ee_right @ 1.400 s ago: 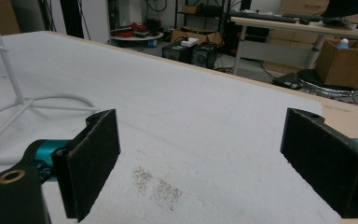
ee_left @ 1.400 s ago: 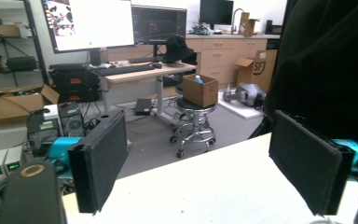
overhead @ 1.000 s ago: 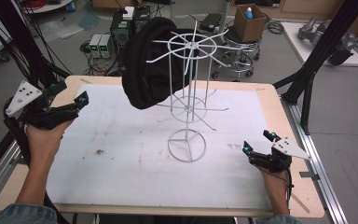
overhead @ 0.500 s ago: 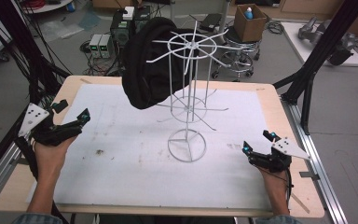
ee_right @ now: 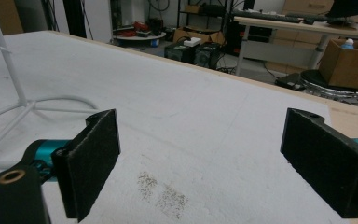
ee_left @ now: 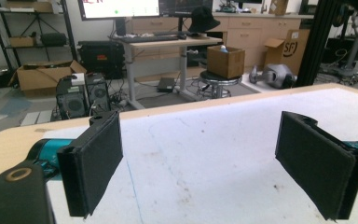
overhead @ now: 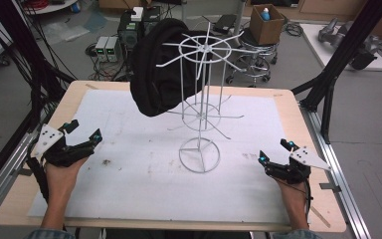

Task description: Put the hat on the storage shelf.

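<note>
A white wire rack (overhead: 201, 102) with a ring base stands in the middle of the white mat (overhead: 129, 194). A black cap (overhead: 156, 69) hangs on the rack's upper left arms. My left gripper (overhead: 83, 131) rests low over the mat's left edge, open, with nothing between its pads (ee_left: 93, 161). My right gripper (overhead: 275, 152) sits low at the mat's right edge, open and empty; its view shows the rack's base (ee_right: 14, 112) to the left of its pads (ee_right: 91, 156).
The wooden table (overhead: 298, 109) is framed by black struts (overhead: 328, 74) at the right and left. Beyond the far edge stand a stool with a cardboard box (overhead: 267, 22) and computer cases (overhead: 124, 35). Dark smudges (overhead: 104, 162) mark the mat.
My left gripper has come toward me and down, from the table's far left corner to the mat's left edge. The right gripper has hardly moved.
</note>
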A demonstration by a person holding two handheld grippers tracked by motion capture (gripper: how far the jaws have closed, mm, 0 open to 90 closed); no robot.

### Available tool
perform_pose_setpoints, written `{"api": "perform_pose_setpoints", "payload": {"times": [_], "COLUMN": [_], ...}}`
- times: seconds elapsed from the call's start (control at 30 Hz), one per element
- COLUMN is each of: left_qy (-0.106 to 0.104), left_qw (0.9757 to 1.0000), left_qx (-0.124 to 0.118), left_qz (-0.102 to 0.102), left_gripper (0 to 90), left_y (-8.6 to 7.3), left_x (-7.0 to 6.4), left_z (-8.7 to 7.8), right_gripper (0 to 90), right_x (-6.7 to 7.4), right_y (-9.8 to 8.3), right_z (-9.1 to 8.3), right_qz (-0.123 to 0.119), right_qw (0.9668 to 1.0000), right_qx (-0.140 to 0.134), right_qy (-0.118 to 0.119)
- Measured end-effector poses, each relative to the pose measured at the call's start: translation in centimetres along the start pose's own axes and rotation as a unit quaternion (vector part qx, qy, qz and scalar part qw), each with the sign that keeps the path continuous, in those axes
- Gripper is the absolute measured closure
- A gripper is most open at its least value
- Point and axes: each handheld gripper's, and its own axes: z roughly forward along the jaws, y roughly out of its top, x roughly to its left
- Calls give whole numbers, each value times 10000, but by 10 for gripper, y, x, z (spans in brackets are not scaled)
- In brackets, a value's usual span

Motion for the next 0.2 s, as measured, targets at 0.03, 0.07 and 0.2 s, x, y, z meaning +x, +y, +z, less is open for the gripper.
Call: {"api": "perform_pose_setpoints", "payload": {"times": [0.03, 0.07, 0.2], "left_qy": [-9, -13, 11], "left_qw": [10000, 10000, 10000], "left_qx": [-10, 2, 26], "left_qz": [-20, 1, 20], "left_gripper": [151, 150, 151], "left_y": [-1, -1, -2], "left_x": [-1, -1, -3], "left_z": [0, 0, 1], "right_gripper": [110, 110, 110], "right_x": [0, 0, 1], "right_y": [0, 0, 0], "right_z": [0, 0, 0], "right_qz": [-1, 1, 3], "right_qw": [10000, 10000, 10000], "right_qx": [-2, 6, 8], "right_qy": [-4, -4, -3]}}
